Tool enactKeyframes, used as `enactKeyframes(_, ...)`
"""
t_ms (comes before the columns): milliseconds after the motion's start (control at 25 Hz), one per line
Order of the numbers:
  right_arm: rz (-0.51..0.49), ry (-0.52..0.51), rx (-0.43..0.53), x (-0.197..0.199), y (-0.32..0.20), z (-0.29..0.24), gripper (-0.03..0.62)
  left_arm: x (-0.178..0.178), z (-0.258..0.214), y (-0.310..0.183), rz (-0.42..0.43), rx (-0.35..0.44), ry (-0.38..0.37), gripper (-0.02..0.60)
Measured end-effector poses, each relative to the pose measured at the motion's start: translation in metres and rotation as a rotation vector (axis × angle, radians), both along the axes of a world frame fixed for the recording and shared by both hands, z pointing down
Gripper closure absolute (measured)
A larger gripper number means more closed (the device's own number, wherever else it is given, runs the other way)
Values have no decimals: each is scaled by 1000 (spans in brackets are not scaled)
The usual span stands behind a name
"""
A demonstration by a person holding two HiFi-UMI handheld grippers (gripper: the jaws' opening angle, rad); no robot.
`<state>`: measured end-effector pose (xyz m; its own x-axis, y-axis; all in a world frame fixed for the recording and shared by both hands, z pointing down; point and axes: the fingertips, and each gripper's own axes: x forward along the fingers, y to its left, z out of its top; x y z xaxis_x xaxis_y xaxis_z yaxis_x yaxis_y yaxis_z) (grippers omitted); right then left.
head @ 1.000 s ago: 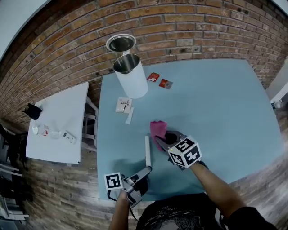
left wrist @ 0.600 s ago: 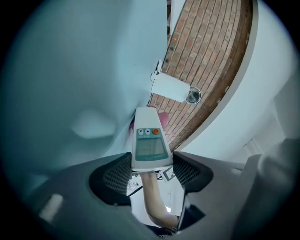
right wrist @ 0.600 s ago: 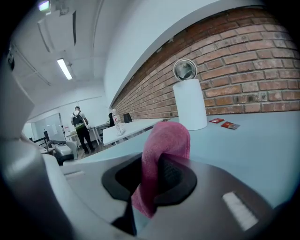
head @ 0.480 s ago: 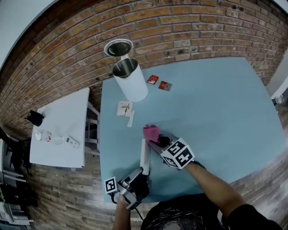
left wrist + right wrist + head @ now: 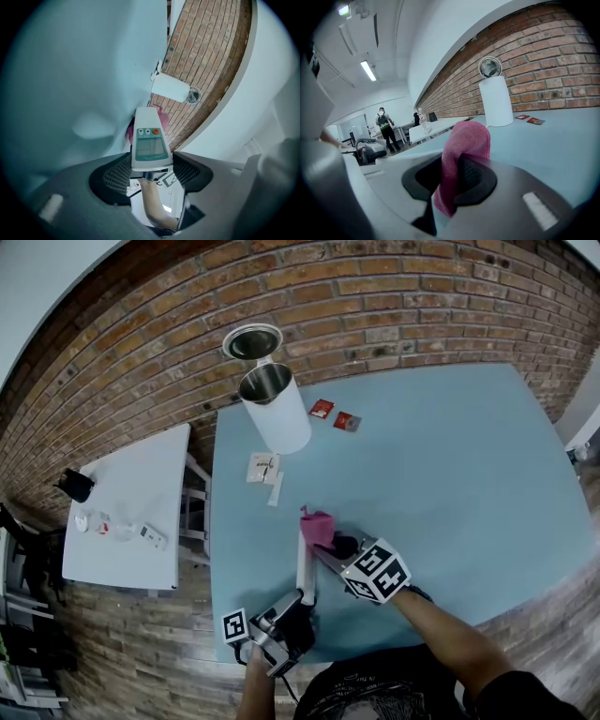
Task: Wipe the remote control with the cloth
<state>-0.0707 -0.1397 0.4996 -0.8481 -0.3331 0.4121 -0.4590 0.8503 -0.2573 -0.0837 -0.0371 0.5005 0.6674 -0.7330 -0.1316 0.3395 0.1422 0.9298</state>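
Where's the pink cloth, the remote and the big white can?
pink cloth (image 5: 465, 140), right gripper view, on its bunched top
remote control (image 5: 149, 147), left gripper view, on its screen
white can (image 5: 284, 418), head view, on its side

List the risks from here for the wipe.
1. The left gripper clamps the remote control only at its near end, so wiping pressure further out could lever it loose.
2. The right gripper pinches the cloth as a narrow fold with little showing past the jaws, so hard jaw edges may scrape the remote control or press its buttons.
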Motion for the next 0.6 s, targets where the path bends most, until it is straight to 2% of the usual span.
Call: enactKeyframes(600,-1,-102,-43,4,49,-17,526,3,-1,-1,6,4,23,302)
